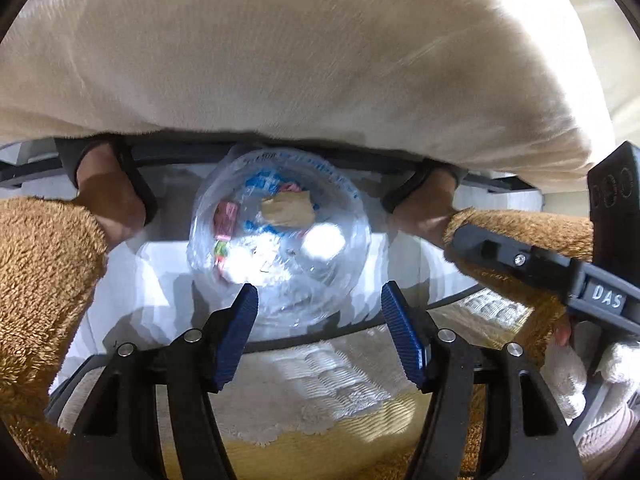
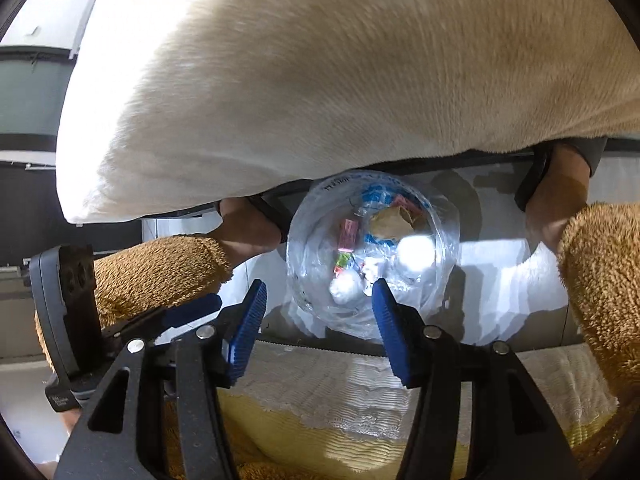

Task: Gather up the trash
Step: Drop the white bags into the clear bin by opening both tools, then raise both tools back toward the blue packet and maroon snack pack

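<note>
Below both cameras, a clear plastic bag (image 1: 280,236) lies open on a pale floor, its mouth facing up, just beyond a bed edged with white lace trim (image 1: 332,384) over yellow fabric. Inside the bag sit a pink wrapper (image 1: 226,220), a torn scrap of brown paper (image 1: 286,210), a green and red wrapper (image 1: 220,254) and crumpled white tissue (image 2: 345,288), so several pieces of trash appear already collected. The left tool (image 1: 320,332) hangs over the near rim of the bag with its blue ribbed fingers apart and nothing between them: released. The right tool (image 2: 320,328) likewise points down at the bag, fingers spread and empty, also released; it looks as though a piece has just been dropped in, though that is a judgement. A large cream pillow (image 1: 280,48) fills the far upper half of both views. Brown fleece sleeves (image 1: 44,264) show at either side. Whether more trash remains elsewhere cannot be told; none lies loose in sight.
</note>
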Action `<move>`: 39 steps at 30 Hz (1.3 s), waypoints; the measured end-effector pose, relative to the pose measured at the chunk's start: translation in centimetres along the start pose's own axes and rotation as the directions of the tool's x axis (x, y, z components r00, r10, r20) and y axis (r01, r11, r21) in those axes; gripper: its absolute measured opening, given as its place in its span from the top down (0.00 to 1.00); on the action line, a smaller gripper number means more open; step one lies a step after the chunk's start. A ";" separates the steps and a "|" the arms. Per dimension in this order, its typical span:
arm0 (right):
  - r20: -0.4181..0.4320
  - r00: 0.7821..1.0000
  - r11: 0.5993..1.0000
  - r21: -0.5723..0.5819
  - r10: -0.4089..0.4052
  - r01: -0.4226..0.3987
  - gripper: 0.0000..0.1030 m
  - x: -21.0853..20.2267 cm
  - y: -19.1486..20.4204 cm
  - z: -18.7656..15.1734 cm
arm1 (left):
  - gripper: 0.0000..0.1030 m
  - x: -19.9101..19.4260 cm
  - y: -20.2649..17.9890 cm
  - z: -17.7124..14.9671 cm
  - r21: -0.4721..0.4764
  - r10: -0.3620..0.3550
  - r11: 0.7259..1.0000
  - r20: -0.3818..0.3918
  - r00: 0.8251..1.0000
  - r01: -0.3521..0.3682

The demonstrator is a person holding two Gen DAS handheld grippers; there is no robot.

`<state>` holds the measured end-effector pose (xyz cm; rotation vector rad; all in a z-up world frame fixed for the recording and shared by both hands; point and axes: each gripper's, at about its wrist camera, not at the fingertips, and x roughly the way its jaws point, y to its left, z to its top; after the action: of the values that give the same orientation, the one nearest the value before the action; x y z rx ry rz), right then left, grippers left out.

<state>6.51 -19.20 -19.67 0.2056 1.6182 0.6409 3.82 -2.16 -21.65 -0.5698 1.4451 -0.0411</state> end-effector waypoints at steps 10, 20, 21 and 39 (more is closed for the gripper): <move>0.187 0.982 0.995 -0.099 0.006 0.013 0.47 -4.2 0.9 -1.3 | 0.39 -4.0 -1.5 -1.4 0.096 -0.034 0.995 0.185 0.982 0.017; 0.430 0.900 0.954 -0.293 0.065 0.071 0.47 -9.9 3.7 -5.3 | 0.39 -9.1 -3.1 -4.0 0.182 -0.093 0.983 0.402 0.911 0.020; 0.453 0.888 0.947 -0.310 0.071 0.083 0.47 -10.4 4.0 -5.7 | 0.39 -9.7 -3.6 -4.3 0.201 -0.092 0.979 0.428 0.899 0.005; 0.664 0.737 0.900 -0.390 0.128 0.195 0.47 -20.3 4.7 -3.2 | 0.39 -17.6 -4.9 -1.8 0.253 -0.102 0.964 0.640 0.762 -0.083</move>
<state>5.68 -26.18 0.23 0.0584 0.7321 0.7719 1.02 -0.62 -3.60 -0.3141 0.7307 -0.0405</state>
